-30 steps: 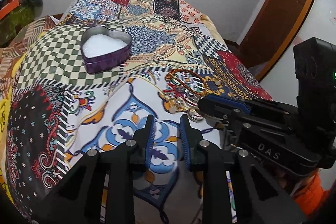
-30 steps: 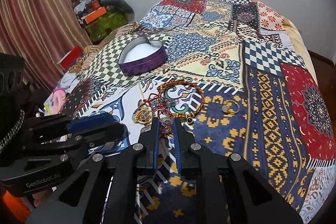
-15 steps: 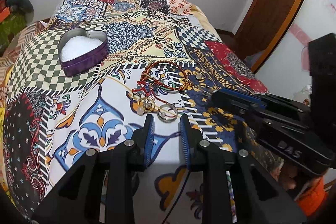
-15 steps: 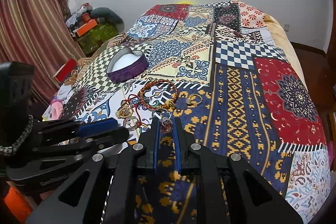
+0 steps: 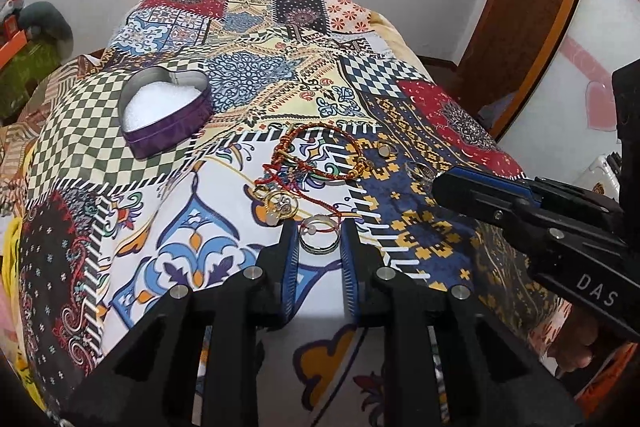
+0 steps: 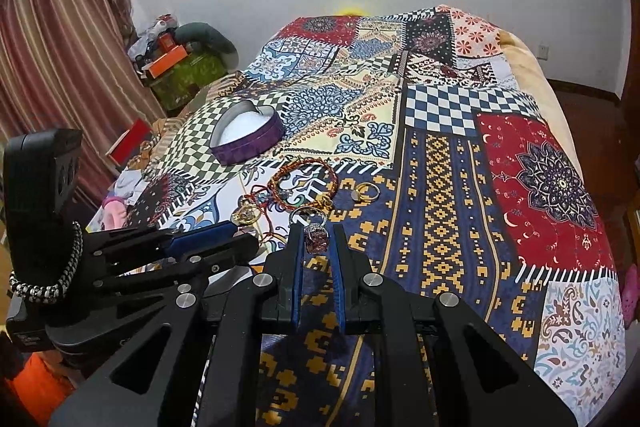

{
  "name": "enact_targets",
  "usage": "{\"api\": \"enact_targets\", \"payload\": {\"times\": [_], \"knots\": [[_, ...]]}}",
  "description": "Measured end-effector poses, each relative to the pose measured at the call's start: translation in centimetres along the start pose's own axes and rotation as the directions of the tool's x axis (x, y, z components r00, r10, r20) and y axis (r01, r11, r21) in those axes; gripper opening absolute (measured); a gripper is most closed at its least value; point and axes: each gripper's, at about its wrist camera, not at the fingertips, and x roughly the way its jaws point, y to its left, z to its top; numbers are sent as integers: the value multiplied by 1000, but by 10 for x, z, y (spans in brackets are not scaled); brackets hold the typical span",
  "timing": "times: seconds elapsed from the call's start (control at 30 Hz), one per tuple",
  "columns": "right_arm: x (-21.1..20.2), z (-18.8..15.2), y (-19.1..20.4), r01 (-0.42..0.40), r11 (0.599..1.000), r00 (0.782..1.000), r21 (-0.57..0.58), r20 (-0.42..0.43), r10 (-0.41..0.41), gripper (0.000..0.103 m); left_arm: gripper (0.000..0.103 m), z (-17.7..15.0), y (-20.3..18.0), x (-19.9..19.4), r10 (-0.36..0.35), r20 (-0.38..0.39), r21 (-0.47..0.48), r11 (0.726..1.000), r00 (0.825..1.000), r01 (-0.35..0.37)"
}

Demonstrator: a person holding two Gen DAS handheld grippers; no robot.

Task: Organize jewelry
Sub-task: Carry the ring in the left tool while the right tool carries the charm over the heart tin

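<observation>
- The right tool (image 6: 316,239) is clamped on a ring with a dark stone (image 6: 316,241), pinched at the tips of its blue pads – the band stands out ahead of them.
- Against a second ago, the loose pile looks farther from this tool, so the ring seems to have come clear of the bed (image 6: 440,211).
- The left tool (image 5: 319,237) now brackets a silver ring (image 5: 319,238) lying flat on the quilt; a second ago it hung over bare cloth. Its jaws stand partly apart, and I cannot tell if the pads touch the band.
- The red braided bracelet (image 5: 316,151), a gold pendant (image 5: 282,205) and two more rings wait on the quilt.
- The heart-shaped tin (image 5: 166,113) sits well beyond the pile, white lining bare – nothing is sorted yet.
</observation>
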Motion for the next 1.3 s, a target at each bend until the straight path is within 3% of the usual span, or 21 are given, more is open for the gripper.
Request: {"api": "enact_targets", "payload": {"times": [0.3, 0.67, 1.3], "knots": [[-10, 9, 20, 3, 999, 999, -38, 35, -1, 11, 20, 3, 11, -35, 22, 79, -22, 1000, 997, -20], [-14, 28, 53, -3, 995, 996, -102, 83, 11, 11, 20, 15, 39, -72, 66, 188, -57, 997, 980, -56], [31, 82, 83, 7, 983, 990, -182, 141, 19, 11, 20, 54, 96, -70, 147, 264, -96, 987, 953, -126]]}}
